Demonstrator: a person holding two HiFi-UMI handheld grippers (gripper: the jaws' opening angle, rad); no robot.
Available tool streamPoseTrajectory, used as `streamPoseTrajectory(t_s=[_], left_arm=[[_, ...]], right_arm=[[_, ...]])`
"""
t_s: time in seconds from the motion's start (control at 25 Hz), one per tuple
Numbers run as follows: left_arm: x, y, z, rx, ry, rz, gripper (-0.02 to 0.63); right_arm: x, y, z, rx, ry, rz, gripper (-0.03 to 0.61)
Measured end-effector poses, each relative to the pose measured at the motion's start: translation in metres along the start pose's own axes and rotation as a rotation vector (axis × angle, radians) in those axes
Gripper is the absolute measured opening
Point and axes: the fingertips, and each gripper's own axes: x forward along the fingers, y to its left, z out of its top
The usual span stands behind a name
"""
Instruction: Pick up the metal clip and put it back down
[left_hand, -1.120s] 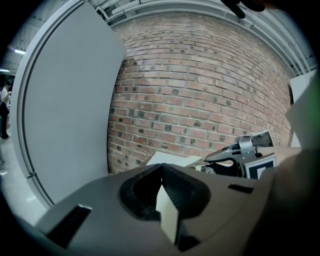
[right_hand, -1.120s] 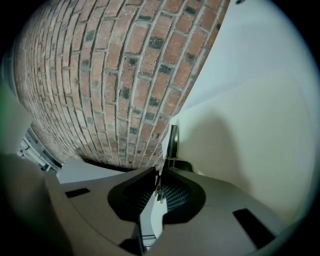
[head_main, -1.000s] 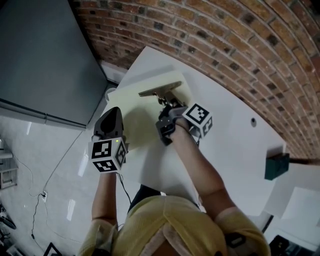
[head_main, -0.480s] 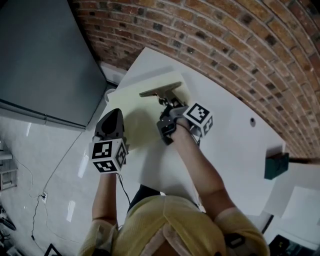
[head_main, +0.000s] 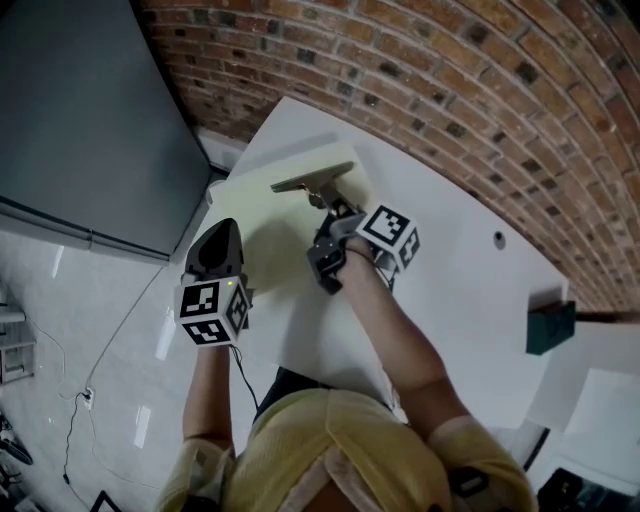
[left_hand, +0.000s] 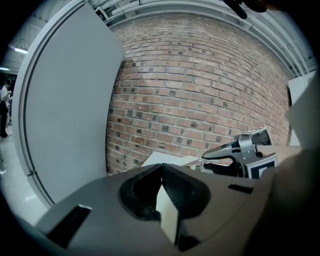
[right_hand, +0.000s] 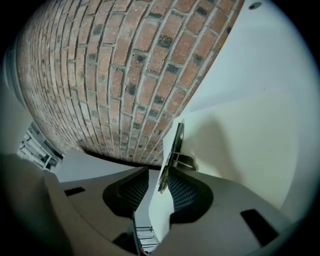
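Note:
A pale cream clipboard (head_main: 265, 215) lies on the white table (head_main: 470, 290) with its metal clip (head_main: 312, 180) at the far edge. My right gripper (head_main: 336, 214) reaches to the clip from the near side. In the right gripper view the clip (right_hand: 175, 147) stands on edge, and its lever end sits between the jaws of my right gripper (right_hand: 159, 189). Those jaws are opening, with a gap showing beside the lever. My left gripper (head_main: 222, 228) hovers over the board's left edge, shut and empty. From the left gripper view (left_hand: 161, 167) the right gripper (left_hand: 220, 152) shows ahead.
A brick wall (head_main: 480, 90) runs behind the table. A grey panel (head_main: 80, 120) stands to the left, over the floor. A dark green box (head_main: 552, 330) sits at the table's right end, with white sheets (head_main: 600, 400) beyond it.
The right gripper stays at the clip and the left gripper holds its place. The whole view has shifted slightly toward the upper left.

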Motion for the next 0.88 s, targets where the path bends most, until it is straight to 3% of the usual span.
streamPoseTrajectory(t_s=[0.32,0.56,0.88], left_arm=[[-0.011,-0.019,0.001,-0.022,-0.005,-0.009,0.003],[-0.018,-0.031,0.003,-0.086,-0.012,-0.028,0.003],[-0.034,-0.045,0.005,-0.089,0.002,-0.018,0.003]], right_arm=[[-0.021,0.000,-0.001,-0.043,0.035,-0.007,0.100],[-0.040,0.002,0.000,-0.086,0.050,0.003,0.097],[-0.065,0.006,-0.002,-0.223,0.054,-0.006,0.026]])
